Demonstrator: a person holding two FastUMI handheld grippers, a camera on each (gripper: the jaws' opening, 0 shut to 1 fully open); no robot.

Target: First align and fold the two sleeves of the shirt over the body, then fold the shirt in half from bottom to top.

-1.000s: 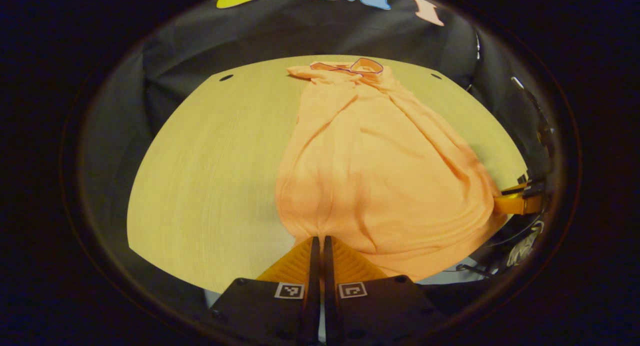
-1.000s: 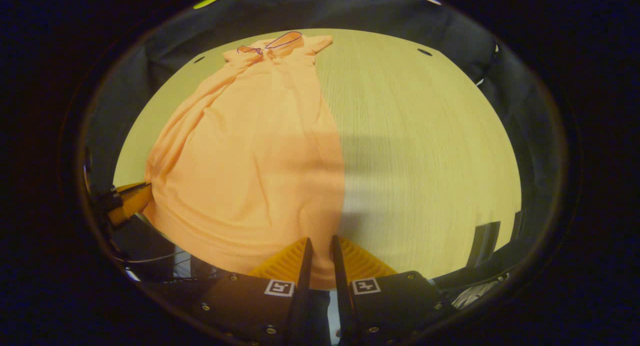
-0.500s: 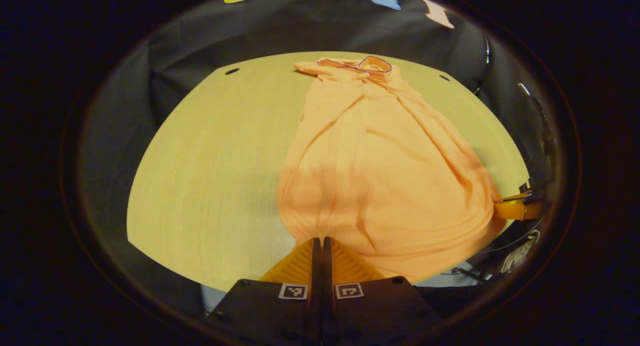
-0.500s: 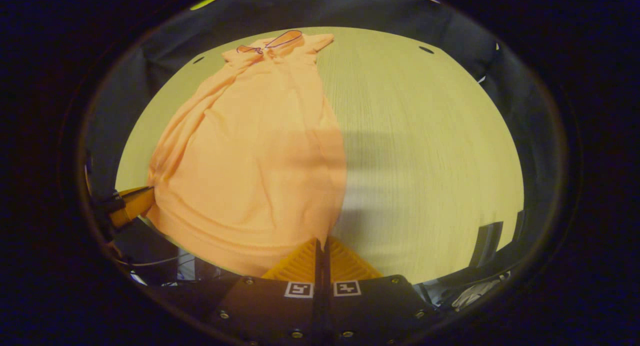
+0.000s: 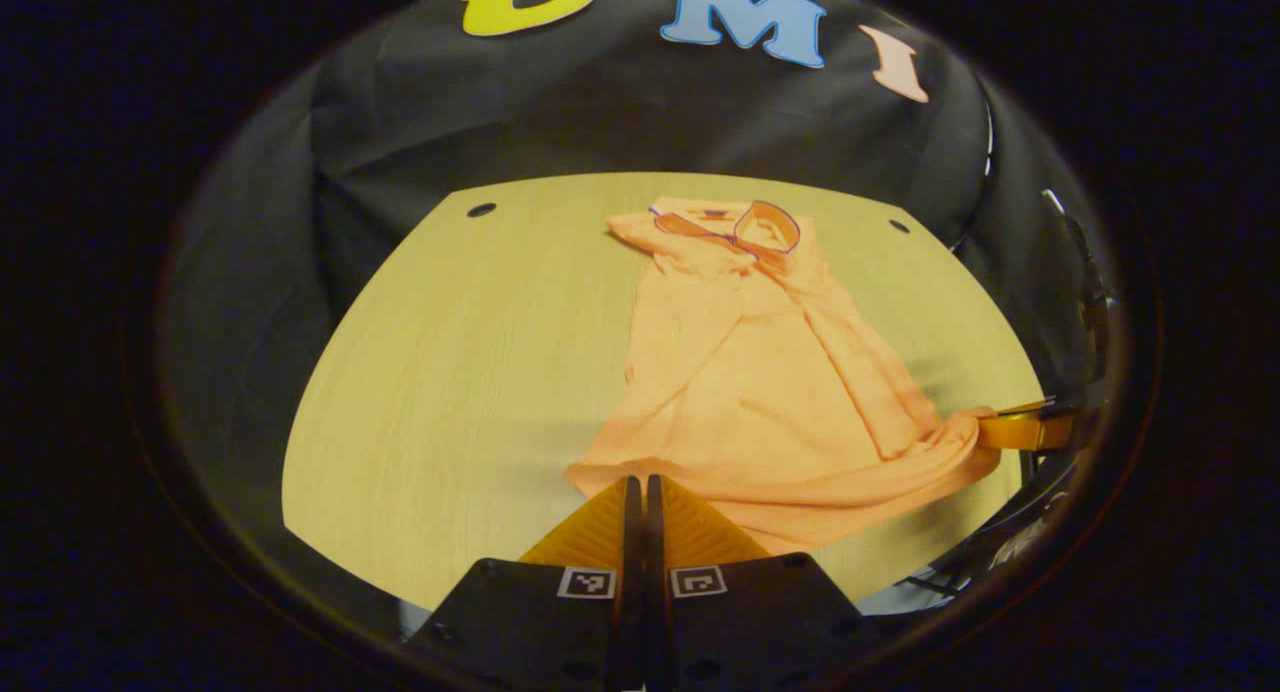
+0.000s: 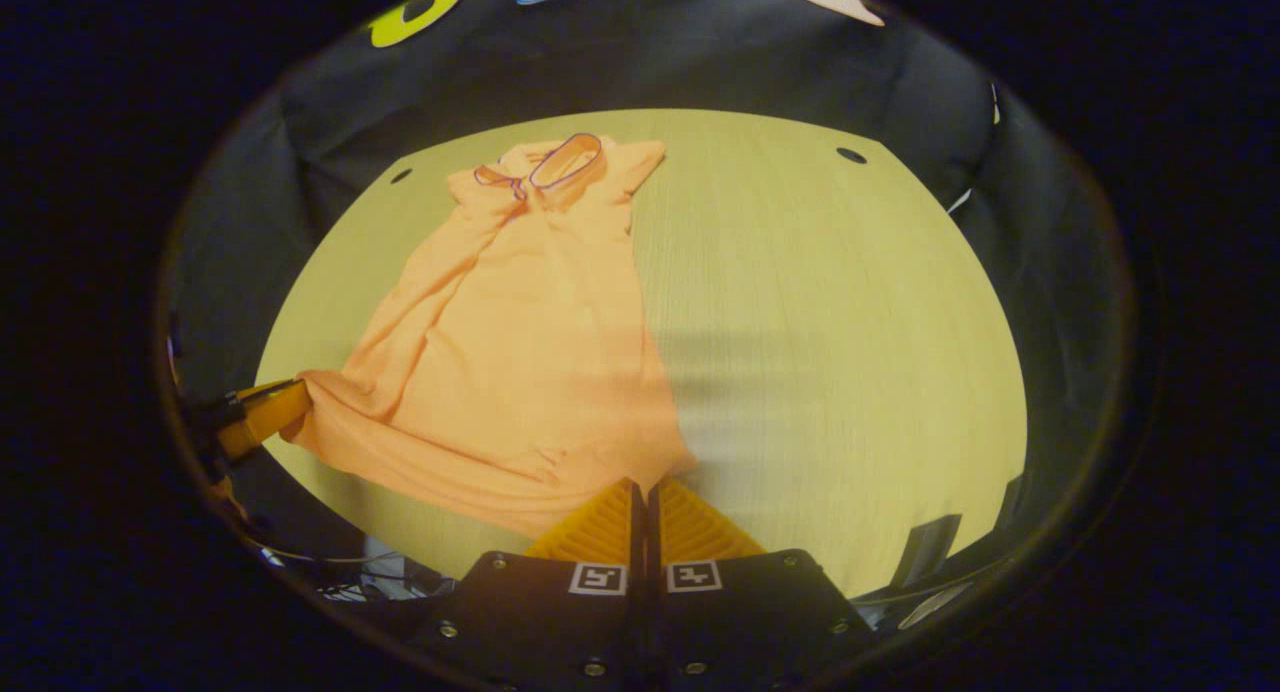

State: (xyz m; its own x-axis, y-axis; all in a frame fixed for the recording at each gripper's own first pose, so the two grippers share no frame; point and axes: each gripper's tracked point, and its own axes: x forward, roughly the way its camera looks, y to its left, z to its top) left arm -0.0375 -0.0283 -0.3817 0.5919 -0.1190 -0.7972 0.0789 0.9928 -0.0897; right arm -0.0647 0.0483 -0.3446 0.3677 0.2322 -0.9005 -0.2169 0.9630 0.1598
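An orange shirt (image 5: 760,392) lies lengthwise on the wooden table (image 5: 450,372), its purple-trimmed collar (image 5: 765,227) at the far end. Long folds run down its body. My left gripper (image 5: 637,490) is shut on the near hem corner and holds it up off the table. In the right gripper view the shirt (image 6: 520,352) sits left of centre, collar (image 6: 565,160) far away. My right gripper (image 6: 640,490) is shut on the other hem corner. Each view also catches the opposite gripper at the hem's far end: the right gripper (image 5: 1020,429) and the left gripper (image 6: 262,415).
The table (image 6: 850,322) has small dark holes near its far corners (image 5: 481,210) (image 6: 851,156). Black cloth walls the booth behind and beside it. Bare wood stretches left of the shirt in the left gripper view and right of it in the right gripper view.
The right gripper's fingers closed on the hem. Both grippers then rose and moved toward the collar with the hem, so the shirt looks shorter and its near edge hangs lifted.
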